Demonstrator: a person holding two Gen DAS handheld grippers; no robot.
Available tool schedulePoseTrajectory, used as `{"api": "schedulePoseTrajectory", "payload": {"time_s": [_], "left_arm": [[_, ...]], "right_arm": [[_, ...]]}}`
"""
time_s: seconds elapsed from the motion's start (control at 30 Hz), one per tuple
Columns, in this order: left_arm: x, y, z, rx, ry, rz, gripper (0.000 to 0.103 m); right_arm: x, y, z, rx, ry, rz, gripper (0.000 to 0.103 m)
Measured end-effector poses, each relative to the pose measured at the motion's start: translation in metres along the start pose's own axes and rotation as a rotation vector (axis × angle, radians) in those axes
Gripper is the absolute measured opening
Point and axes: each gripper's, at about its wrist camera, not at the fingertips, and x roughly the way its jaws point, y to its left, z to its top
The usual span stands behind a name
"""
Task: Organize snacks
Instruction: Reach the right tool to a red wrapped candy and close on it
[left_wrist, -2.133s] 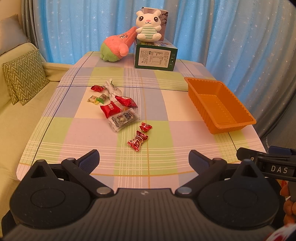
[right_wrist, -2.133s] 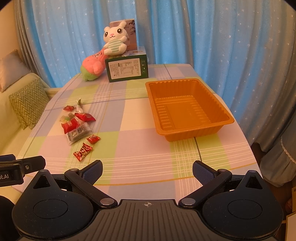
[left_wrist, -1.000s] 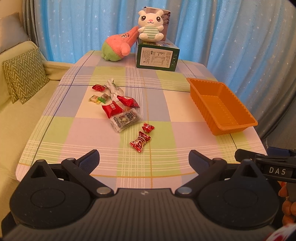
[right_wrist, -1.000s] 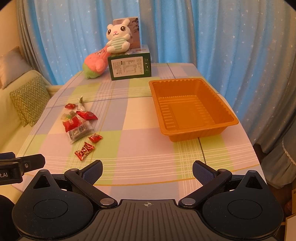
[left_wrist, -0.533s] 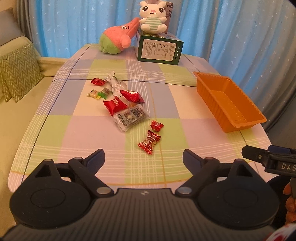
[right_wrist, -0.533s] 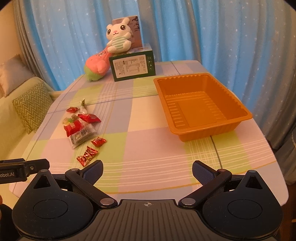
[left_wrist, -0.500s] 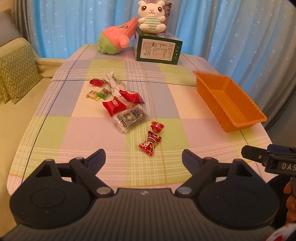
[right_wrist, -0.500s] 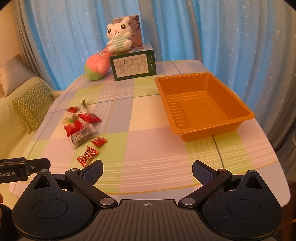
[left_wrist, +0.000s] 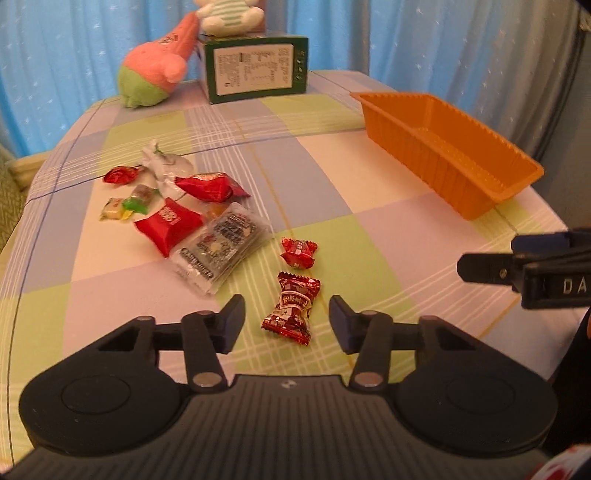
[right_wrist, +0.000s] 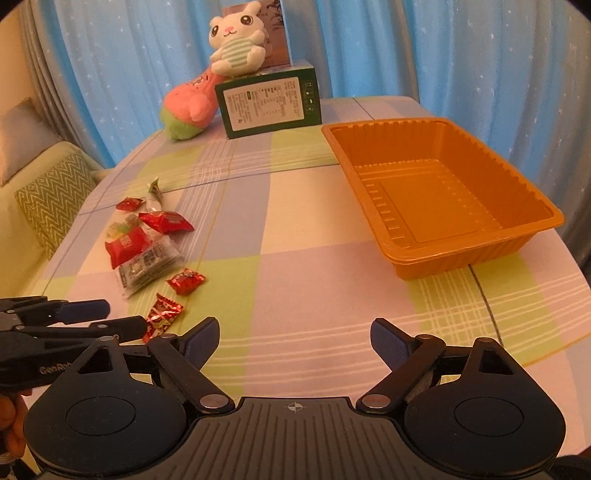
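A red twist-wrapped candy (left_wrist: 291, 308) lies on the checked tablecloth between the fingers of my left gripper (left_wrist: 287, 325). The jaws are closing, with a gap still showing on each side of the wrapper. Just beyond it sit a smaller red candy (left_wrist: 298, 252), a clear packet (left_wrist: 221, 247), a red packet (left_wrist: 168, 225) and several more sweets. The orange tray (right_wrist: 461, 254) stands empty at the right. My right gripper (right_wrist: 293, 339) hovers over bare cloth, its jaws wide and closing slightly with nothing between them. The left gripper (right_wrist: 74, 317) shows at the right wrist view's left edge.
A green box (right_wrist: 269, 103) with a white rabbit plush (right_wrist: 236, 40) on top and a pink and green plush (right_wrist: 186, 105) stand at the table's far end. Blue curtains hang behind. A sofa with a zigzag cushion (right_wrist: 55, 188) is on the left.
The left gripper dropped toward the table and its jaws narrowed around the red twist candy. The right gripper moved forward and lower, jaws a little narrower; the left gripper's fingers now reach further into its view.
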Motion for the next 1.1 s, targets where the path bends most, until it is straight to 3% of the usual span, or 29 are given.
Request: {"api": "schedulePoseTrajectory", "payload": {"time_s": [0.2,0.4,0.57,0.7,0.83,1.07,1.1], "left_arm": [[0.024,0.002,-0.002,0.038,0.033,-0.025,0.022],[0.019,0.013,-0.003,-0.004,0.032,0.005,0.018],[-0.001,0.036,0.001,-0.079,0.001,0.050,0.018],[-0.017,0.057,0.007,-0.135,-0.029,0.087,0.018],[-0.025,0.067,0.013,-0.160,-0.058,0.097,0.018],[-0.026,0.070,0.013,-0.185,-0.066,0.078,0.018],[-0.026,0.070,0.012,-0.189,-0.065,0.077,0.018]], "right_arm": [[0.021,0.001,0.004,0.008,0.017,0.009,0.088],[0.037,0.013,0.010,0.018,0.028,0.058,0.086],[0.052,0.034,0.019,0.044,0.030,0.139,0.076],[0.070,0.048,0.029,0.099,0.035,0.183,0.061],[0.087,0.060,0.039,0.128,0.035,0.173,0.052],[0.100,0.077,0.030,0.001,0.044,0.123,0.040],[0.100,0.078,0.027,-0.018,0.040,0.120,0.034]]}}
